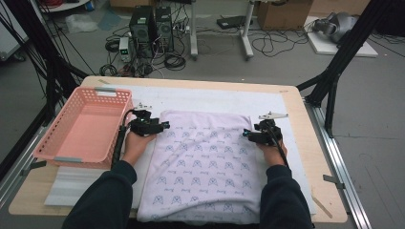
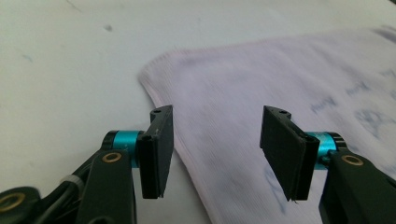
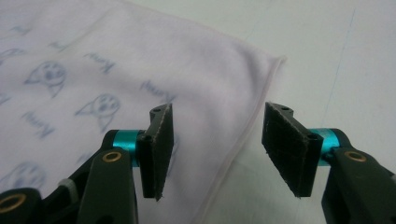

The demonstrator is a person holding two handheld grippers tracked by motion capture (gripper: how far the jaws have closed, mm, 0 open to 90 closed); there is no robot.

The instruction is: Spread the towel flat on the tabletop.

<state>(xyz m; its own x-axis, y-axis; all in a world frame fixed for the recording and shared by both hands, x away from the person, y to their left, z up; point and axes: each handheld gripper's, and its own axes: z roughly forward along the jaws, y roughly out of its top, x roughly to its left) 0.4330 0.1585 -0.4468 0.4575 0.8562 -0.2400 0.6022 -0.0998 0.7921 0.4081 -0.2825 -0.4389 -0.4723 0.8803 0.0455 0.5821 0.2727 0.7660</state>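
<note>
A folded pale cloth (image 1: 205, 162) with blue cat prints lies flat on a white mat (image 1: 210, 98) in the middle of the table. My left gripper (image 1: 165, 126) hovers at the cloth's far left edge, jaws open. In the left gripper view the cloth (image 2: 243, 84) and its rounded corner lie under and ahead of the left gripper (image 2: 217, 154), and nothing sits between the pads. My right gripper (image 1: 246, 133) stands at the far right edge, open as well. In the right gripper view the cloth's hem (image 3: 243, 135) runs under the gap of the right gripper (image 3: 217, 154).
A pink plastic basket (image 1: 52, 143) with nothing in it stands at the table's left side, close to my left hand. The wooden table edge (image 1: 296, 124) lies right of the mat. Black frame posts (image 1: 334, 71) rise at the back right; computers and cables sit on the floor beyond.
</note>
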